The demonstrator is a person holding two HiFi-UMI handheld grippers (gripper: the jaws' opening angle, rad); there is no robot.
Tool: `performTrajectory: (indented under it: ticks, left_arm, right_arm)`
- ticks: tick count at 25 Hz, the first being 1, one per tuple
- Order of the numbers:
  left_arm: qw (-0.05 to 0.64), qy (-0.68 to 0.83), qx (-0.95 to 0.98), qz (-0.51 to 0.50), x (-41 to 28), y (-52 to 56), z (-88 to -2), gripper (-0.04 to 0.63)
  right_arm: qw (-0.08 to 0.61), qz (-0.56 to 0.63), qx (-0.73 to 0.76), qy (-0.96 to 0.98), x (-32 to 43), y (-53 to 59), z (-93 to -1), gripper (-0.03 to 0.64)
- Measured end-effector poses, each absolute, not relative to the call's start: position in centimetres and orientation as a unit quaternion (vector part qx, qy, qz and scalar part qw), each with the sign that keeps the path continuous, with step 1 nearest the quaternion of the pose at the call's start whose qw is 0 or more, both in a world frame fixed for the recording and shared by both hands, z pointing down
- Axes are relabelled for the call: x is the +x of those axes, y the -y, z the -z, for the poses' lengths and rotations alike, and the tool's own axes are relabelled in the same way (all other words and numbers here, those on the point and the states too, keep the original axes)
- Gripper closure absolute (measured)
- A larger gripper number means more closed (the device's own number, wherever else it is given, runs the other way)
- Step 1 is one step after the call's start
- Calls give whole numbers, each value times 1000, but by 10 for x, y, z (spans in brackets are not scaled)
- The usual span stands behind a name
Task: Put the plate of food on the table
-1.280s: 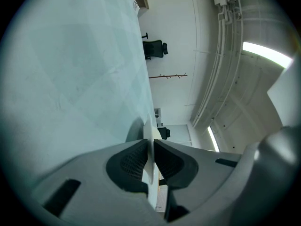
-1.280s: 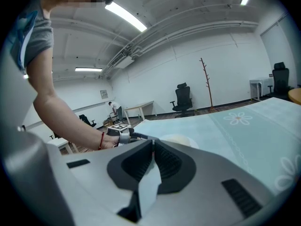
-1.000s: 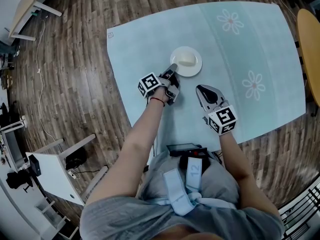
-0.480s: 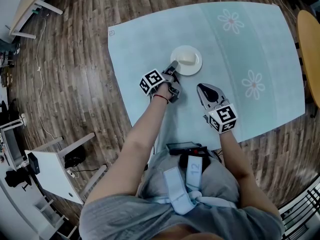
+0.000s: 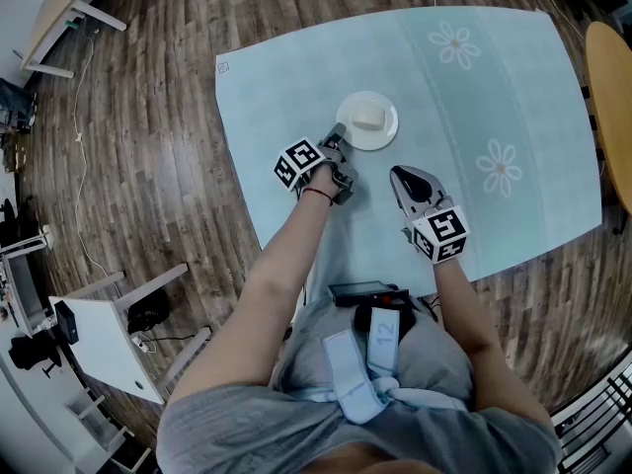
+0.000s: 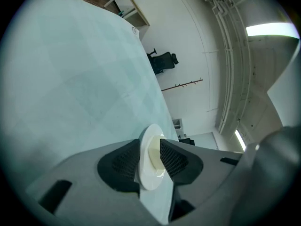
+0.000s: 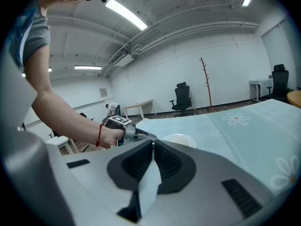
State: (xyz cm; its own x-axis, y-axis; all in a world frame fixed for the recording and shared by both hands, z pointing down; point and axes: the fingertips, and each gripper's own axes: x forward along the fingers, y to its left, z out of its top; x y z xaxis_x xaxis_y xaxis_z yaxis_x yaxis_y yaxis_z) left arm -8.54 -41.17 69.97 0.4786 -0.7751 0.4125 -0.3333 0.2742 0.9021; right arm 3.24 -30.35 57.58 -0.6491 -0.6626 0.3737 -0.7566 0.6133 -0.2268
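A white plate [image 5: 367,121] with a pale lump of food [image 5: 370,117] rests flat on the light blue tablecloth [image 5: 474,87]. My left gripper [image 5: 339,134] points at the plate's near-left rim, tips right beside it. In the left gripper view the jaws [image 6: 150,145] stand a little apart, and the plate [image 6: 149,173] and food [image 6: 154,157] show through the gap, just ahead. My right gripper [image 5: 394,174] hovers over bare cloth below and right of the plate, pads together and empty. Its own view [image 7: 153,142] shows the plate [image 7: 181,139] beyond the tips.
The cloth has two flower prints [image 5: 502,168] on its right half. A round wooden tabletop [image 5: 612,87] is at the right edge. A white desk [image 5: 109,344] stands on the wood floor at lower left, and cables [image 5: 84,146] trail over the floor.
The left gripper's tips have eased back slightly from the plate's rim. The plate stays put on the cloth, and the right gripper has hardly moved.
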Motion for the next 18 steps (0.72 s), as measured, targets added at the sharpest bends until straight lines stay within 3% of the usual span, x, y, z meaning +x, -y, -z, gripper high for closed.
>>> performTrajectory:
  ticks: [18]
  left_arm:
    - [578, 477, 658, 75, -77, 407, -690, 476]
  right_arm:
    - [133, -185, 407, 885, 36, 306, -584, 583]
